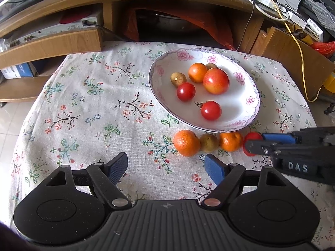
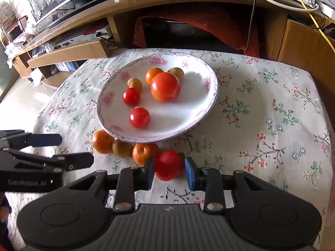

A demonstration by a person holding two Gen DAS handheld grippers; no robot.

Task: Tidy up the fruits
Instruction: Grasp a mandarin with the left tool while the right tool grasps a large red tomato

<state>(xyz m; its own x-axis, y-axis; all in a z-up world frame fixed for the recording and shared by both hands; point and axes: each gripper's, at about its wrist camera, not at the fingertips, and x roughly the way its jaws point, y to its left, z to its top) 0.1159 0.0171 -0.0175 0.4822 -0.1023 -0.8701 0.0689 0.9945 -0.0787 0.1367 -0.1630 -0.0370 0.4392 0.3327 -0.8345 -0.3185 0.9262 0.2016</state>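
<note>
A flowered white plate (image 1: 153, 87) (image 2: 100, 115) holds a large red-orange fruit (image 1: 215, 80), an orange, two small red tomatoes and two small brown fruits. In front of it on the cloth lie an orange (image 1: 186, 142) (image 2: 103, 141), a brown fruit (image 1: 209, 142), a second orange (image 1: 230, 141) (image 2: 144, 152) and a red tomato (image 2: 168, 165) (image 1: 252, 136). My right gripper (image 2: 169, 165) (image 1: 254, 144) is shut on that tomato, one blue pad on each side. My left gripper (image 1: 165, 161) (image 2: 76, 149) hovers open and empty just short of the first orange.
The floral cloth (image 1: 94, 108) covers a small table whose edges drop off at left and right. Behind it stands a wooden TV cabinet (image 1: 62, 44) with electronics and a tangle of cables (image 1: 272, 6). Bare cloth lies left of the plate.
</note>
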